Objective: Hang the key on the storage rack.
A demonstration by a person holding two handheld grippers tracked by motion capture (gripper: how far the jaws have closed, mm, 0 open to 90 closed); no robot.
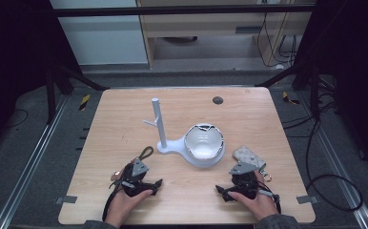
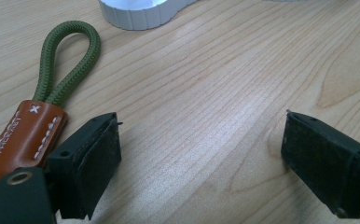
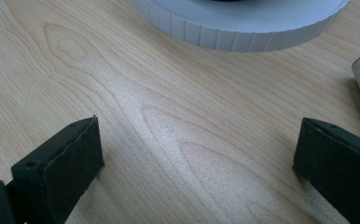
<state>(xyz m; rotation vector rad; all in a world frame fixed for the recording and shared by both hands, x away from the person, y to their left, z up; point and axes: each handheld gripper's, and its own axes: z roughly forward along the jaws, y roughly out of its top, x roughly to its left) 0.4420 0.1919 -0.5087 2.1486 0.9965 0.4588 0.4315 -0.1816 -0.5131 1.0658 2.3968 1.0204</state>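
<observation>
Pale wooden table (image 1: pixel 249 114) amid dark cabled floor — left claw (image 2: pixel 197 158), right claw (image 3: pixel 197 168) both wide.

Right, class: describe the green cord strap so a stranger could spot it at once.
Start at the white stand in the middle of the wooden table. Look nearer the person, beside the left hand-held gripper, for the strap. It alone is an olive-green cord loop ending in a stitched brown leather tab.

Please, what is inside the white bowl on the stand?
The white bowl looks empty inside, showing a glossy white interior. Its rim is jagged at the back. The white stand under it is mostly covered.
</observation>
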